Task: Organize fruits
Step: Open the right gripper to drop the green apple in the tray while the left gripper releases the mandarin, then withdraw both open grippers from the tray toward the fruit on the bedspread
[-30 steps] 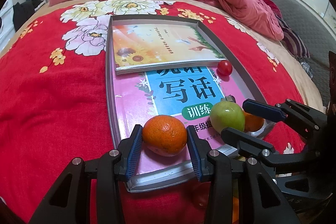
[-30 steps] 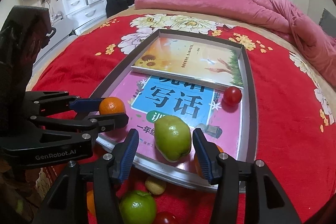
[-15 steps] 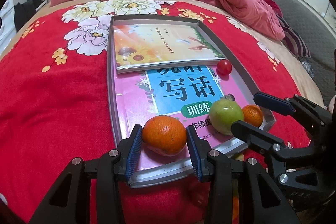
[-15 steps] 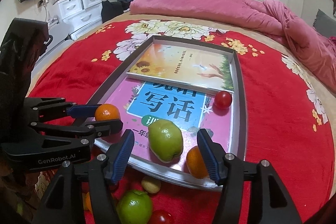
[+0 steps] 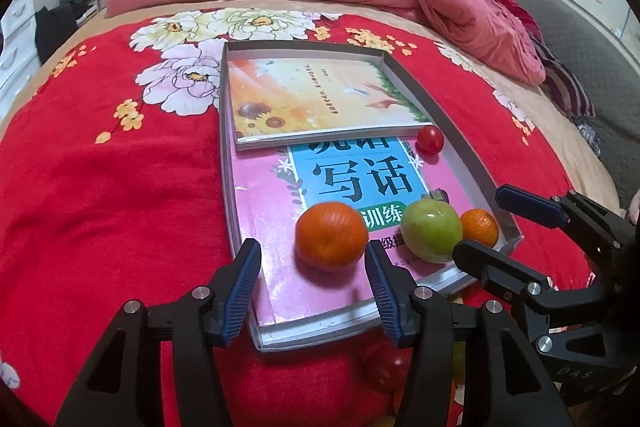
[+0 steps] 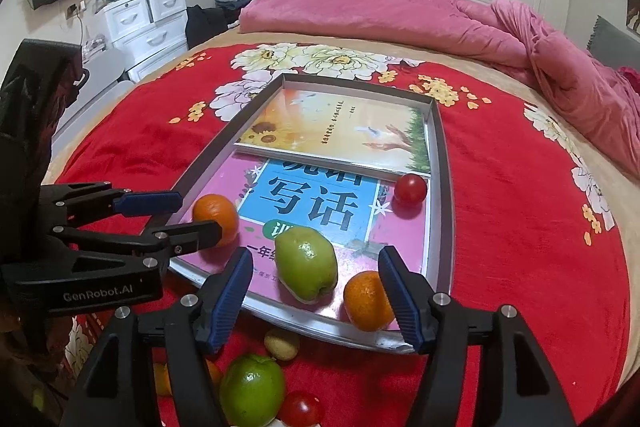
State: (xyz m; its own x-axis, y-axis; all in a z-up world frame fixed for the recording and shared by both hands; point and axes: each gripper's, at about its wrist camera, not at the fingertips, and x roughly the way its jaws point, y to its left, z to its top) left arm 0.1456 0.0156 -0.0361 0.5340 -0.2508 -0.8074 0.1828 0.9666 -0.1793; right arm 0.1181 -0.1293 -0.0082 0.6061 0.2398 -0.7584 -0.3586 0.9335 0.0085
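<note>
A grey tray (image 5: 225, 147) on the red bedspread holds two books. On the pink book lie a large orange (image 5: 331, 235), a green apple (image 5: 431, 230), a small orange (image 5: 479, 225) and a cherry tomato (image 5: 430, 140). My left gripper (image 5: 311, 267) is opening; the large orange sits between its jaws, with a wide gap at the left pad. My right gripper (image 6: 315, 259) is also opening, its pads standing clear on both sides of the green apple (image 6: 306, 263), with the small orange (image 6: 366, 301) by its right finger.
Loose fruit lies on the bedspread in front of the tray: a second green apple (image 6: 252, 391), a tomato (image 6: 300, 409) and a small yellowish fruit (image 6: 282, 343). A rumpled pink blanket (image 6: 540, 43) lies at the far side of the bed. White drawers (image 6: 148, 23) stand to the left.
The left jaws have spread off the large orange, which now rests on the pink book. The right jaws have widened away from the green apple, uncovering the small orange beside it.
</note>
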